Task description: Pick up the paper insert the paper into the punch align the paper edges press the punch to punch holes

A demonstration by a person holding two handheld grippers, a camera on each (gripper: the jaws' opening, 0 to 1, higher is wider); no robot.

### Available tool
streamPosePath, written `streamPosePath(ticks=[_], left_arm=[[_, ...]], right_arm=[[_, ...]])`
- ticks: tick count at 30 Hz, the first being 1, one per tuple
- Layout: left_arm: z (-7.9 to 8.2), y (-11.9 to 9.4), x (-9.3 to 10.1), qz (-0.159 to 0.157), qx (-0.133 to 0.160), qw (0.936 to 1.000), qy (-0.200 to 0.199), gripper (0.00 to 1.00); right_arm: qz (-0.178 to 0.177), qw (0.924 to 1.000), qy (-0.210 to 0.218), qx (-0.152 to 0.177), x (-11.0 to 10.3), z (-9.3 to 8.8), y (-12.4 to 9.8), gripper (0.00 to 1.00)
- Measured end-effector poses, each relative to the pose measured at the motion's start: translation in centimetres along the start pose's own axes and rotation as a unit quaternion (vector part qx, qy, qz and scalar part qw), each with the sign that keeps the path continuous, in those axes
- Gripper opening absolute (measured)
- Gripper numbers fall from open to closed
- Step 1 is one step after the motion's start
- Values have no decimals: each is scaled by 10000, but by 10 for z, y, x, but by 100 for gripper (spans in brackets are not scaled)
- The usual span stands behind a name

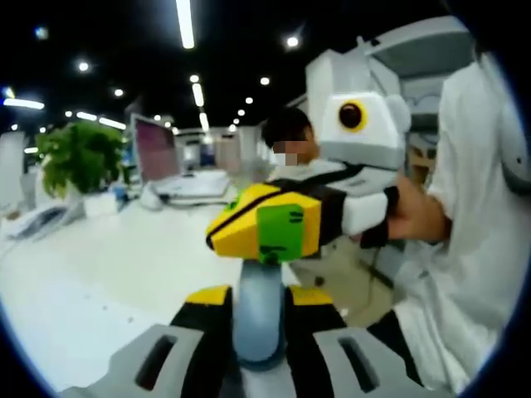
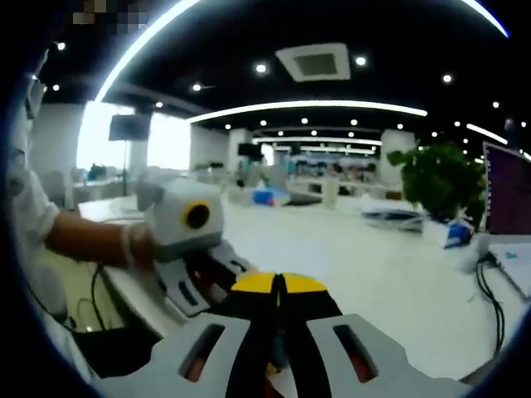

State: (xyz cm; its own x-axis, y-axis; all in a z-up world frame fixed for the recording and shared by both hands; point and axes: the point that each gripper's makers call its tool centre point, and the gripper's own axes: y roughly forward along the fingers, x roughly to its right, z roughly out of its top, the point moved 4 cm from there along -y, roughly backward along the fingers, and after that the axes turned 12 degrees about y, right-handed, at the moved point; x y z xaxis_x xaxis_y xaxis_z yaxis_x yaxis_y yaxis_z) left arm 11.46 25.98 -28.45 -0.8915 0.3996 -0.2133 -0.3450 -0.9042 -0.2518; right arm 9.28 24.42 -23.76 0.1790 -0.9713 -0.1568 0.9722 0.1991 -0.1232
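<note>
Clamped between the jaws of the left gripper [image 1: 259, 293], a blue-grey rounded piece [image 1: 259, 323] too close to identify, right gripper [image 2: 280, 286] just ahead, jaws pressed together on nothing, white counter [image 1: 99, 274] below, potted plant [image 1: 79, 157] far beyond.

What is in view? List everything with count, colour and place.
Table: one, white, beneath both claws.
Plant: one, green, far side of the table.
Monitor: one, purplish screen, beside the plant.
Cable: one, dark, on the table near the monitor.
Ceiling lights: many, white, overhead.
Grey-blue object: one, between the left claw's tips; identity unclear.
Left claw: yellow-tipped, closed on that object.
Right claw: yellow-tipped, shut, empty.
Hand: one, gripping the right claw.
</note>
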Motion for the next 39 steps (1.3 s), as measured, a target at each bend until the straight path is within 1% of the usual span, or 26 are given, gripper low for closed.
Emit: streamPosePath(ticks=[5, 7, 8, 9, 11, 12, 13, 14, 15, 16, 17, 19, 21, 22, 23, 25, 27, 35, 36, 39], left_arm=[[0, 0, 1, -29, 2, 10000, -37, 25], [0, 1, 1, -36, 2, 10000, -52, 25], [0, 1, 1, -36, 3, 10000, -63, 25], [0, 1, 1, -38, 2, 10000, -68, 25], [0, 1, 1, -40, 2, 10000, -76, 25], [0, 1, 1, -41, 1, 10000, -73, 25], [0, 1, 1, -49, -2, 10000, -82, 25], [0, 1, 1, -56, -5, 9999, -84, 25], [0, 1, 1, -60, -6, 9999, -98, 25], [0, 1, 1, -66, -6, 9999, -109, 25], [0, 1, 1, -66, -7, 9999, -104, 25], [0, 1, 1, -61, -5, 9999, -112, 25], [0, 1, 1, -66, -3, 9999, -122, 25], [0, 1, 1, -66, -8, 9999, -117, 25], [0, 1, 0, -66, -5, 9999, -130, 25], [0, 1, 0, -70, -6, 9999, -137, 25], [0, 1, 0, -69, -6, 9999, -137, 25], [0, 1, 0, -58, -4, 9999, -138, 25], [0, 1, 0, -56, -4, 9999, -140, 25], [0, 1, 0, -52, -2, 9999, -145, 25]], right_arm=[[-110, 9995, -280, -67, -1, -1, 0, 4], [-173, 9998, -59, -88, 1, -1, 0, 3], [-161, 9998, -29, -83, 2, -1, -1, 3], [-184, 9996, 197, -98, 4, -3, -1, 3], [-258, 9992, 280, -124, 9, -9, -3, 2], [-230, 9990, 380, -64, 9, -9, -4, 2], [-222, 9979, 601, -60, 9, -9, -5, 2], [-245, 9974, 678, -59, 10, -9, -6, 1], [-266, 9979, 593, -68, 10, -10, -5, 1], [-377, 9982, 424, -214, 13, -15, -5, 1], [-390, 9981, 425, -224, 14, -19, -4, 1], [-434, 9960, 701, -334, 20, -29, -6, 1], [-402, 9955, 833, -199, 22, -33, -5, 1], [-360, 9942, 1011, -119, 23, -34, -5, 1], [-298, 9945, 999, -33, 24, -34, -5, 1], [-256, 9937, 1088, 32, 25, -35, -4, 1], [-190, 9911, 1309, 140, 27, -35, -4, 1], [-266, 9949, 967, 98, 22, -31, -5, 2], [-262, 9954, 914, 106, 21, -29, -5, 2], [-117, 9970, 709, 295, 11, -12, -5, 2]])
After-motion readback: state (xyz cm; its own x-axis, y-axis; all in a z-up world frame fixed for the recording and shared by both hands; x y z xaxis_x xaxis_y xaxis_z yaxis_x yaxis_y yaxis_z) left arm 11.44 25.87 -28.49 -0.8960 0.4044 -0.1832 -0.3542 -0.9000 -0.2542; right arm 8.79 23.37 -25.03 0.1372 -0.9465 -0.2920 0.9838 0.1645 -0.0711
